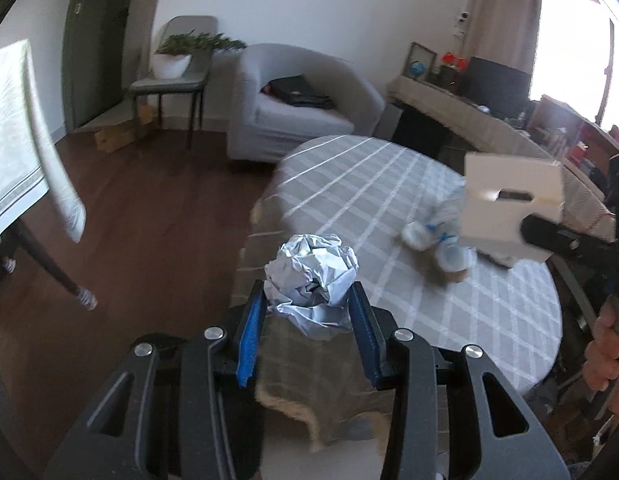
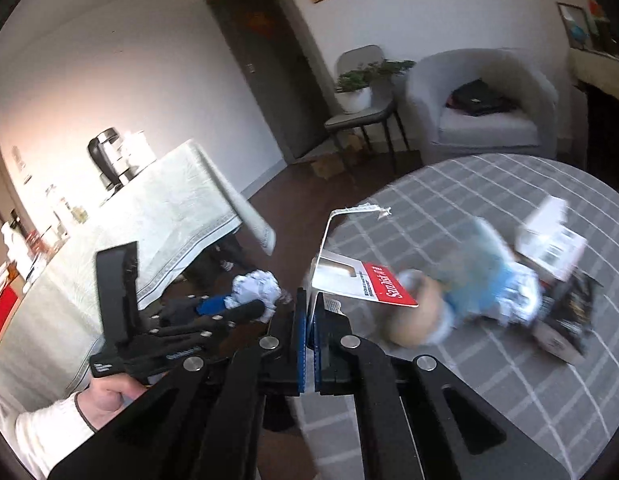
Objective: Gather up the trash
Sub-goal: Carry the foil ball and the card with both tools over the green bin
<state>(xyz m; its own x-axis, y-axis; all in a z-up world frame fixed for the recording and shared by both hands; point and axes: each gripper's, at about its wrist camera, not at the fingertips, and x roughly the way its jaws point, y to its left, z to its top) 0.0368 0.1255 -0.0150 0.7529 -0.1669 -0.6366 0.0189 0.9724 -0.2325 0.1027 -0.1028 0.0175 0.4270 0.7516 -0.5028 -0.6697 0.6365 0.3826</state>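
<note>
Nearest the left wrist camera, the left gripper [image 1: 309,312] clamps a crumpled paper ball [image 1: 313,276] between its blue pads, held over the near edge of the round worktop [image 1: 369,184] with its grey checked cloth. Right of it, the right gripper [image 2: 309,308] is closed on a torn card package [image 2: 365,276] with a red label, lifted above the cloth. A hand [image 2: 109,398] in a pale sleeve grips the left handle, angled downward. Farther on the worktop lie a blurred blue-and-white doll [image 2: 469,280] and, beyond it to the right, small boxes [image 2: 553,240]. Left stands a cloth-covered side table [image 2: 149,216] carrying a kettle. Far off sit a grey armchair [image 1: 301,100] with a black bag on its seat, and a chair bearing a potted plant [image 1: 177,56].
</note>
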